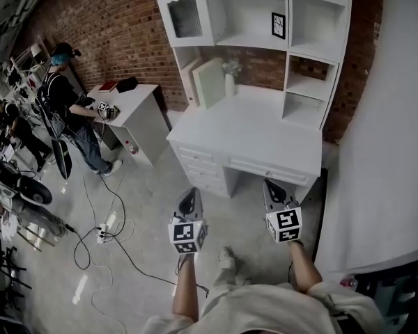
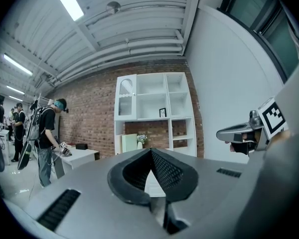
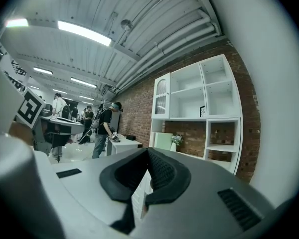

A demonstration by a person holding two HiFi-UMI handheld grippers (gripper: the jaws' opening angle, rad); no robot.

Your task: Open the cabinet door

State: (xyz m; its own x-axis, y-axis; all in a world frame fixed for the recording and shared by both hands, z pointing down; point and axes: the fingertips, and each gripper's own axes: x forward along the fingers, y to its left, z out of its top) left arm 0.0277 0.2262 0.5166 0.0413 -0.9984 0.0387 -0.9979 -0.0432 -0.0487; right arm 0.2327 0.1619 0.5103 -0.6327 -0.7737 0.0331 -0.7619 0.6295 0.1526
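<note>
A white desk [image 1: 265, 141] with a shelf unit on top stands against the brick wall. The cabinet door [image 1: 184, 16], glazed with an arched pane, is closed at the unit's upper left; it also shows as the cabinet door [image 2: 125, 99] and the cabinet door [image 3: 161, 96]. My left gripper [image 1: 189, 195] and right gripper [image 1: 272, 185] are held side by side in front of the desk, well short of it and far below the door. Both point level at the furniture. The left gripper [image 2: 150, 151] is shut and empty; so is the right gripper [image 3: 146, 151].
On the desk stand a pale green board [image 1: 210, 81] and a white vase [image 1: 230, 83]; a small picture frame [image 1: 278, 25] sits on a shelf. At the left a person [image 1: 70, 106] works at a small white table [image 1: 136, 99]. Cables [image 1: 101, 235] trail across the floor. A white wall [image 1: 390, 152] lies on the right.
</note>
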